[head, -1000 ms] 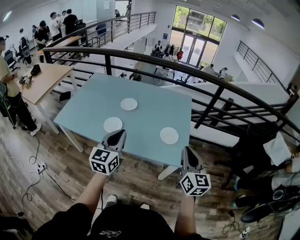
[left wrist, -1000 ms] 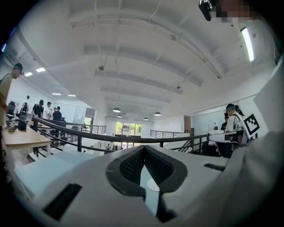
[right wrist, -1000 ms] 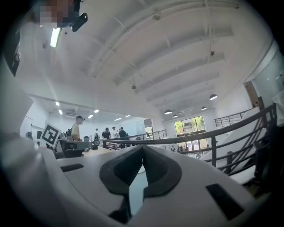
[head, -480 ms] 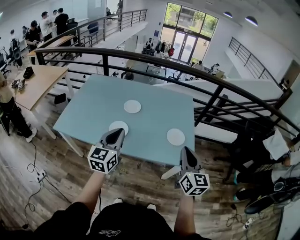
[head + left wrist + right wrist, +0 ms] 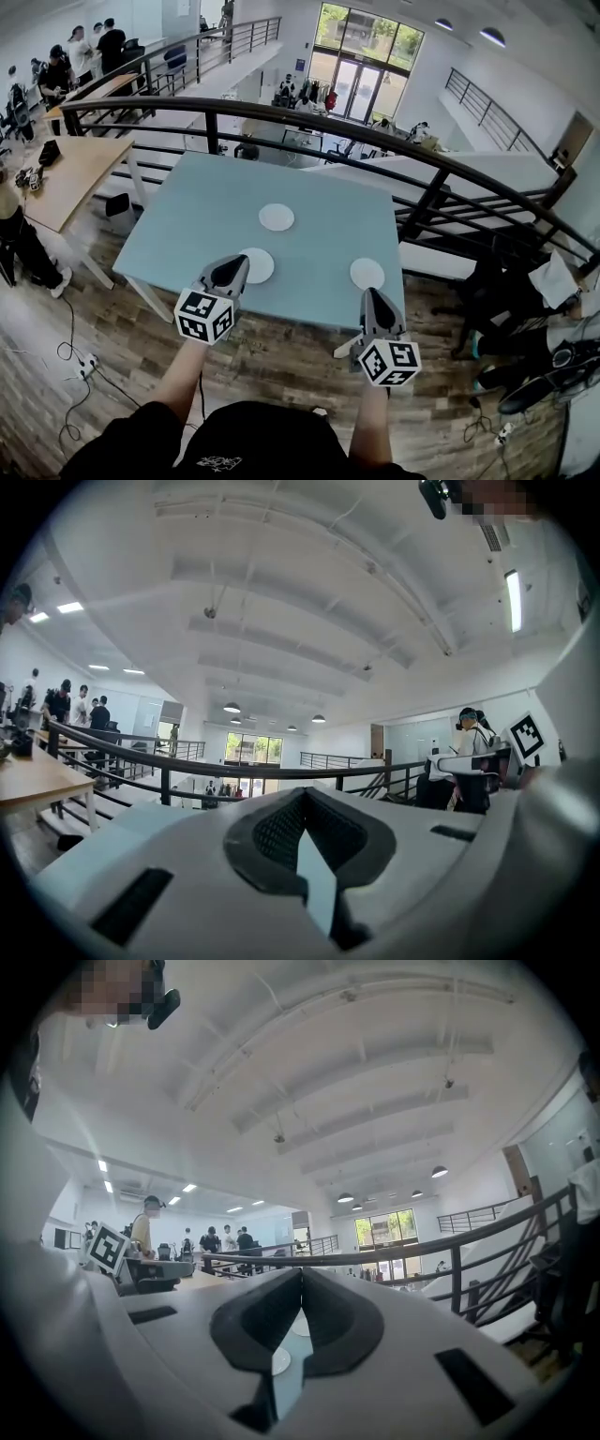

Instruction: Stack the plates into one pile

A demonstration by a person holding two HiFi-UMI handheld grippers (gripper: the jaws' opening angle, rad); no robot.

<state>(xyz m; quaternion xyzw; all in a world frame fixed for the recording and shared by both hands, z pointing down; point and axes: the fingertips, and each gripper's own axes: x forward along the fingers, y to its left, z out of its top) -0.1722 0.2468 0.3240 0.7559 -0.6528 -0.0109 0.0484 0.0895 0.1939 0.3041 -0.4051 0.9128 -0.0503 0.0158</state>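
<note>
Evidently nothing is stacked yet: far plate (image 5: 277, 217), left plate (image 5: 261, 266) and right plate (image 5: 367, 274) are laid apart on the bench (image 5: 187, 225). Left gripper (image 5: 232, 271) and right gripper (image 5: 375, 299) are held closed and empty, presumably pre-approach.

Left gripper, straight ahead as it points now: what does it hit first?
Probably the near-left white plate, just ahead of the left gripper. It points level, so it might pass over the plate; height is unclear.
</note>
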